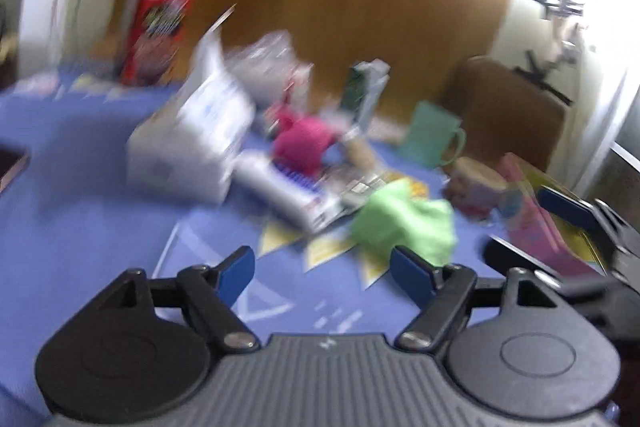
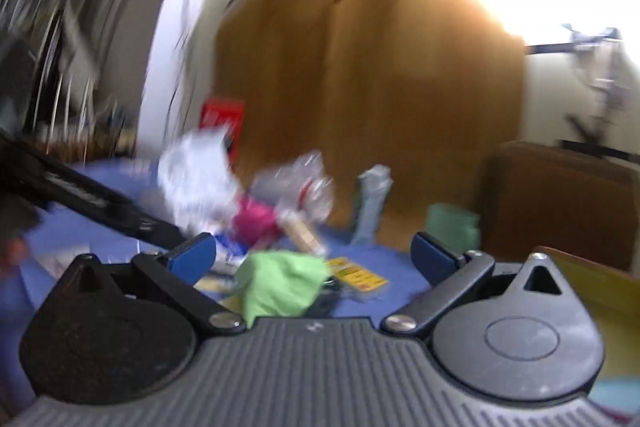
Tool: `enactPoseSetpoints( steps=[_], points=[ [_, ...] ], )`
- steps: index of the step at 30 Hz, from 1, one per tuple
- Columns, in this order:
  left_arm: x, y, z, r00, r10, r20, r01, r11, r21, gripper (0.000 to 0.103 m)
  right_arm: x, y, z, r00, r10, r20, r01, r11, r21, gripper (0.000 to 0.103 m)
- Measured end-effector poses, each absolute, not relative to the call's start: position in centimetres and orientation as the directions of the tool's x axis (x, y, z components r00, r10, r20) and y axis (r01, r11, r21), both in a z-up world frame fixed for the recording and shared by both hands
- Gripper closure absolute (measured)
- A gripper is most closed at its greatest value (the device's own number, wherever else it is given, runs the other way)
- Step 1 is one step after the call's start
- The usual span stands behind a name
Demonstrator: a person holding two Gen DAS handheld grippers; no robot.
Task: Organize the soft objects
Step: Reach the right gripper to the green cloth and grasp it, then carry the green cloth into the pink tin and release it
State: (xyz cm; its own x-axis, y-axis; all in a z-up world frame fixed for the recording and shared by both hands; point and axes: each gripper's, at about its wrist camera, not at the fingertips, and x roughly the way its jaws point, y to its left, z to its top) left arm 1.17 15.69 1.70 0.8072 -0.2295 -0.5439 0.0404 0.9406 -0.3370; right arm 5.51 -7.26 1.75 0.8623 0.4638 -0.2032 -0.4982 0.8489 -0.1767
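Note:
Both views are blurred. A crumpled green cloth (image 1: pixel 404 223) lies on the blue tablecloth (image 1: pixel 80 187), just beyond the right fingertip of my left gripper (image 1: pixel 324 267), which is open with nothing between its blue pads. In the right wrist view the green cloth (image 2: pixel 280 283) lies low between the wide-apart fingers of my right gripper (image 2: pixel 312 255); neither pad touches it. A pink soft object (image 1: pixel 304 145) sits further back among clutter, also the pink soft object (image 2: pixel 256 219). My right gripper (image 1: pixel 540 231) shows at the right edge of the left wrist view.
A white box (image 1: pixel 192 143), a red carton (image 1: pixel 160 27), a clear plastic bag (image 1: pixel 264 63), a teal mug (image 1: pixel 432 135) and a small round pot (image 1: pixel 476 183) crowd the table's back. A pink and yellow box (image 1: pixel 548 223) is at right. A wooden wardrobe (image 2: pixel 368 87) stands behind.

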Motion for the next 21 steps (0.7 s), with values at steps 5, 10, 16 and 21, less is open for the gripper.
enactPoseSetpoints(
  steps=[5, 10, 16, 21],
  points=[
    [1.9, 16.2, 0.6, 0.786, -0.308, -0.536, 0.06, 0.901, -0.43, 0.031, 9.8, -3.7, -0.1, 0.784, 0.458, -0.42, -0.583, 0.777, -0.24, 0.023],
    [1.5, 15.8, 0.6, 0.768, -0.39, -0.508, 0.116, 0.865, -0.489, 0.043, 8.8, -3.9, -0.3, 0.779, 0.446, -0.441, -0.599, 0.737, -0.312, 0.098],
    [1.2, 12.2, 0.3, 0.683, -0.552, -0.479, 0.221, 0.781, -0.585, 0.049, 1.7, -8.7, -0.2, 0.724, 0.517, -0.456, -0.656, 0.72, -0.226, 0.098],
    [1.5, 7.3, -0.2, 0.6, -0.595, -0.536, 0.294, 0.786, -0.544, 0.052, -1.5, -12.0, -1.3, 0.722, 0.495, -0.483, -0.624, 0.768, -0.144, 0.095]
  ],
)
